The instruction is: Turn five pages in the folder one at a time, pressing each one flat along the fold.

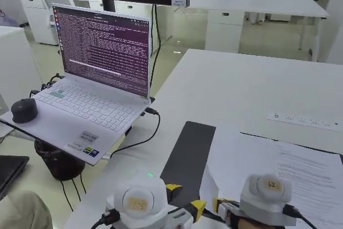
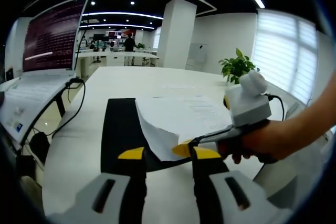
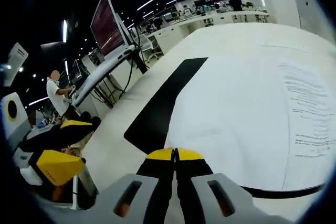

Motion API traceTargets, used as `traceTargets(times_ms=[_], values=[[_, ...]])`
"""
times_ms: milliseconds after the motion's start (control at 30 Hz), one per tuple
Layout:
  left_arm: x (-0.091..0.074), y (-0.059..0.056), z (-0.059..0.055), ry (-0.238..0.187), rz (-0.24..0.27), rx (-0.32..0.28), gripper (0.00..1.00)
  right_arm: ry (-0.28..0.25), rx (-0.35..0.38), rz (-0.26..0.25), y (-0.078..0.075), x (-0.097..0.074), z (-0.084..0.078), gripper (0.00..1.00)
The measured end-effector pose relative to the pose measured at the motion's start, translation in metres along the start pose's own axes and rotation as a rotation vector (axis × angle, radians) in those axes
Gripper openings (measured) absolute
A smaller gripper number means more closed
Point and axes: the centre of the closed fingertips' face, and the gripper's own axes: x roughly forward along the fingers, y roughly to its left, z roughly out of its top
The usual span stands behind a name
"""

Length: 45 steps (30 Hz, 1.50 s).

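Slippage is your first worry. Your right hand-held gripper has its jaws pressed together on the near corner of the top page, and the bite looks thin, right at the paper's edge. If you pull too fast, the corner could slide out or crumple. From here you also can't tell whether one sheet or two sits in that pinch, and taking two would spoil the one-at-a-time count. The folder lies open at the near edge of the surface, with its black cover flat toward the left side and printed sheets to its right. Your left hand-held gripper hovers just beside the lifted corner with its jaws spread, holding nothing. Nothing pins the folder down, so a sideways tug may drag it along or strain the page at the fold. Swing the sheet over in a low arc, or it may buckle and crease away from the fold.
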Motion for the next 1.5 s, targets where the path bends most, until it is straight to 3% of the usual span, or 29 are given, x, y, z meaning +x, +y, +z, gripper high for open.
traceTargets(times_ms=[233, 467, 733, 900, 1100, 1300, 1400, 1500], values=[[0.003, 0.002, -0.005, 0.025, 0.008, -0.002, 0.33, 0.028, -0.043, -0.003, -0.005, 0.009, -0.01, 0.0], [0.008, 0.003, -0.01, 0.052, 0.015, 0.015, 0.32, 0.011, -0.013, 0.018, -0.007, 0.012, -0.014, 0.01], [0.015, 0.006, -0.015, 0.083, 0.018, 0.028, 0.32, -0.039, 0.008, 0.107, 0.006, 0.006, -0.014, 0.08], [0.027, 0.003, -0.014, 0.093, 0.006, 0.038, 0.31, -0.106, 0.032, 0.122, 0.005, -0.007, -0.007, 0.08], [0.056, -0.003, -0.013, 0.1, -0.006, 0.061, 0.3, -0.188, 0.066, 0.071, -0.018, -0.034, 0.003, 0.04], [0.089, -0.011, -0.029, 0.152, -0.022, 0.12, 0.29, -0.282, 0.139, -0.01, -0.059, -0.067, 0.017, 0.01], [0.106, -0.008, -0.039, 0.177, -0.001, 0.125, 0.28, -0.308, 0.156, -0.043, -0.077, -0.078, 0.021, 0.0], [0.113, 0.002, -0.046, 0.197, 0.063, 0.106, 0.28, -0.332, 0.175, -0.069, -0.092, -0.088, 0.026, 0.0]])
